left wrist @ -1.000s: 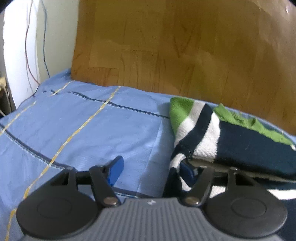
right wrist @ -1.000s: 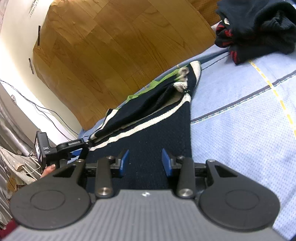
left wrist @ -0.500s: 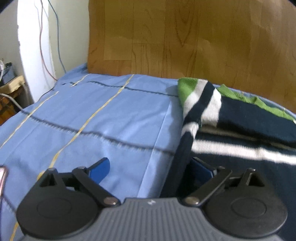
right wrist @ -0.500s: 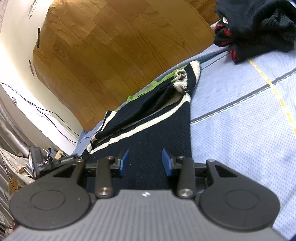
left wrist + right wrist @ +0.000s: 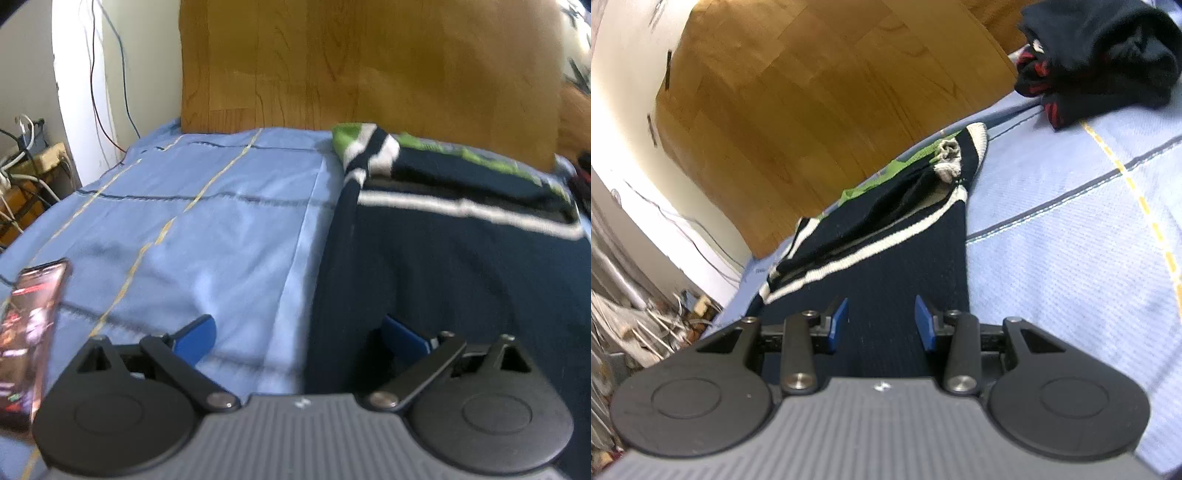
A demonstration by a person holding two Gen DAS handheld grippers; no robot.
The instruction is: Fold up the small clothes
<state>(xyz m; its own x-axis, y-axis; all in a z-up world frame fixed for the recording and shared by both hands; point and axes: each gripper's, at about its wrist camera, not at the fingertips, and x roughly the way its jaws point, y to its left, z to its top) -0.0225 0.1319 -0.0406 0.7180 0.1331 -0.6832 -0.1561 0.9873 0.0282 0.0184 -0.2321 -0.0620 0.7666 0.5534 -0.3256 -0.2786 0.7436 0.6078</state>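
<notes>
A navy sweater with white and green stripes lies spread on a blue bedsheet in front of a wooden headboard, its striped top part folded back over the dark body. The left gripper hovers over the garment's left edge with its blue-padded jaws spread wide, one pad over the sheet and the other over the navy knit, gripping nothing. The right gripper sits low over the plain navy panel of the sweater, its jaws also apart and empty. Only the left wrist view shows a phone with a lit screen lying on the sheet at the far left, along with cables hanging down the white wall and a cluttered corner beyond the bed. Only the right wrist view shows a bundle of dark clothes with red trim, resting on the sheet near the headboard and well apart from the sweater, and the yellow dashed stripe running across the sheet to the right of the garment.
</notes>
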